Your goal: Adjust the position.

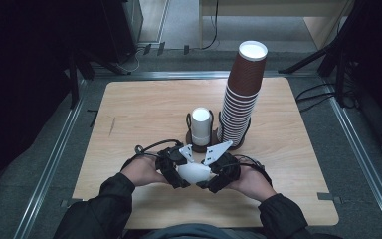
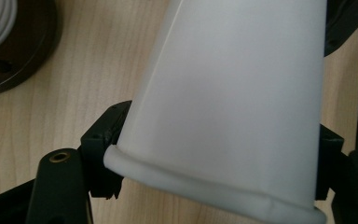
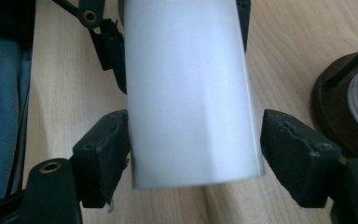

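Note:
A white paper cup (image 1: 194, 172) lies sideways between my two grippers, just above the table's front middle. My left gripper (image 1: 173, 169) is shut on its rim end, and in the left gripper view the pads press both sides of the cup (image 2: 233, 93) close to the rolled rim. My right gripper (image 1: 220, 175) is at the cup's base end. In the right gripper view its jaws stand either side of the cup (image 3: 191, 93): the left pad (image 3: 105, 149) touches, the right pad (image 3: 298, 156) is slightly apart. My left gripper's jaws show farther up that cup.
Behind the grippers a short stack of white cups (image 1: 201, 125) sits in a dark wire holder. Beside it rises a tall stack of brown cups (image 1: 242, 94) in a second holder. The wooden table (image 1: 139, 109) lies bare to the left and right.

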`<act>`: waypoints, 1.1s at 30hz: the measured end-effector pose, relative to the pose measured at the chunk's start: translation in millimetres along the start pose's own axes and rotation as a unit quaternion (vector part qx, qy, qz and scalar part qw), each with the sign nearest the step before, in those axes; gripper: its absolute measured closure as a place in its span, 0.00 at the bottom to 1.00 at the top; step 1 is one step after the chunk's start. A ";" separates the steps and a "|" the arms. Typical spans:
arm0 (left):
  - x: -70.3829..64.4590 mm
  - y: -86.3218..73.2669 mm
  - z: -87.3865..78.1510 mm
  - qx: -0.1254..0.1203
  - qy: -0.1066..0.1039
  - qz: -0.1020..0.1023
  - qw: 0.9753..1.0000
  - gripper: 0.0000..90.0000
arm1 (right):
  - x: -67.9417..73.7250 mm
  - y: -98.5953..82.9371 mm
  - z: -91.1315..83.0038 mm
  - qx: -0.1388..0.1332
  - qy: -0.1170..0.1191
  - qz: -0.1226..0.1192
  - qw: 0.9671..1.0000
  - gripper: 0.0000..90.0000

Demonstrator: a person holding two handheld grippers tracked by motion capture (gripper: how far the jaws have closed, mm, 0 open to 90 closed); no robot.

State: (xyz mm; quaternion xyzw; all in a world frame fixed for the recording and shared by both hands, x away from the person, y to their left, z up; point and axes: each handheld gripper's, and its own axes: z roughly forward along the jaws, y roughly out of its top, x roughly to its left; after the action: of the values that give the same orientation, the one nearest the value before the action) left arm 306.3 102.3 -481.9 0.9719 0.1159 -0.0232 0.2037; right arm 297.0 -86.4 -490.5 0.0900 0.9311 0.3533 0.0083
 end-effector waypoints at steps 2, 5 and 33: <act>-0.8 0.7 1.4 0.001 -0.001 -0.001 1.000 0.29 | 0.7 0.4 1.9 0.004 -0.001 0.001 1.000 0.29; -1.6 1.7 1.8 0.002 0.002 0.004 1.000 0.29 | 1.2 0.6 3.3 0.007 0.004 -0.003 1.000 0.33; 4.9 -13.8 -27.0 -0.091 0.002 -0.027 0.996 0.14 | -3.1 -3.8 -20.3 -0.052 0.002 -0.014 0.999 0.39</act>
State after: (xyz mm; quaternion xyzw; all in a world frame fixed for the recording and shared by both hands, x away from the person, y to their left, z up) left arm 307.8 126.4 -463.0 0.9459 0.1444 -0.0161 0.2900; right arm 297.9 -103.1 -477.9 0.0755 0.9128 0.4010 0.0165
